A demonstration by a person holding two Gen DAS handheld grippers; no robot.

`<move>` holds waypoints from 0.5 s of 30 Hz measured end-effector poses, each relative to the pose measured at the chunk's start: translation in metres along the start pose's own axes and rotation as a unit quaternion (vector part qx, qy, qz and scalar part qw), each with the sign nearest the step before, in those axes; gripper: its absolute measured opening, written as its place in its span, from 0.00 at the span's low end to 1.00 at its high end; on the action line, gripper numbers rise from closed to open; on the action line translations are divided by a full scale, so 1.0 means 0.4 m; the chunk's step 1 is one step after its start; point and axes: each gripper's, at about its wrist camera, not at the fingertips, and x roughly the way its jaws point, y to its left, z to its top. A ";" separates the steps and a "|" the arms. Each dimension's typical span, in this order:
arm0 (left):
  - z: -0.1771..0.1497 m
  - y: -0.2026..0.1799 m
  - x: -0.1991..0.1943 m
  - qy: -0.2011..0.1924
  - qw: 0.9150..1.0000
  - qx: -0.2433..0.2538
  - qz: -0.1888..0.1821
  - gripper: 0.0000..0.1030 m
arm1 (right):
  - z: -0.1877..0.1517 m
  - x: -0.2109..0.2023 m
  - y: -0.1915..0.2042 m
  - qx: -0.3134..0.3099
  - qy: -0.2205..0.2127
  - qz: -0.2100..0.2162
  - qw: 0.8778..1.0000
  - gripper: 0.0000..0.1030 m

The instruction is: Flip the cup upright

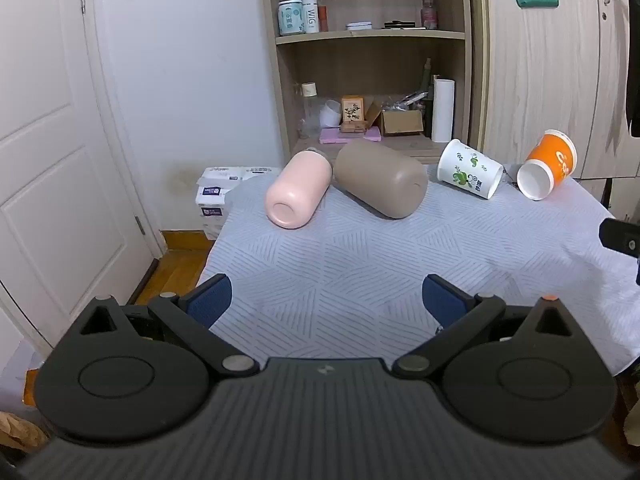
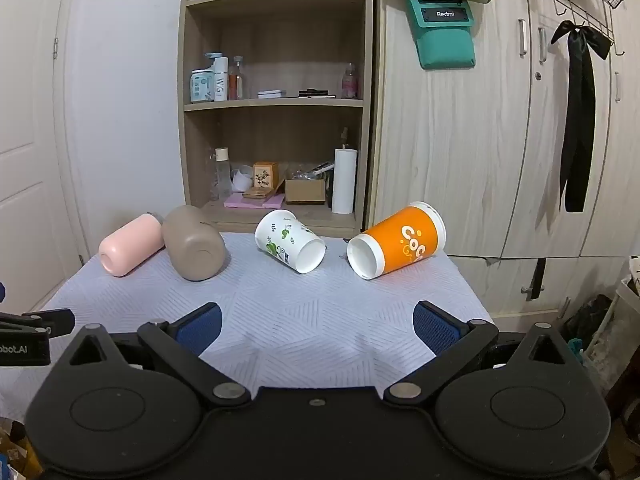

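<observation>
Several cups lie on their sides along the far half of the cloth-covered table [image 1: 360, 264]: a pink cup [image 1: 298, 190] [image 2: 130, 249], a taupe cup [image 1: 380, 178] [image 2: 194, 249], a white paper cup with green print [image 1: 470, 168] [image 2: 290, 240] and an orange paper cup [image 1: 548, 164] [image 2: 396, 240]. My left gripper [image 1: 326, 300] is open and empty, well short of the pink and taupe cups. My right gripper [image 2: 318, 326] is open and empty, short of the white and orange cups.
A wooden shelf unit [image 2: 276, 100] with bottles, boxes and a paper roll stands behind the table. Wardrobe doors [image 2: 520, 140] are at the right, a white door [image 1: 48, 160] at the left. Tissue packs [image 1: 216, 196] sit on the floor by the table's left corner.
</observation>
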 end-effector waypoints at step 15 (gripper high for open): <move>-0.008 0.012 0.007 -0.004 1.000 -0.017 -0.004 1.00 | 0.000 0.004 0.000 -0.001 0.001 -0.002 1.000 1.00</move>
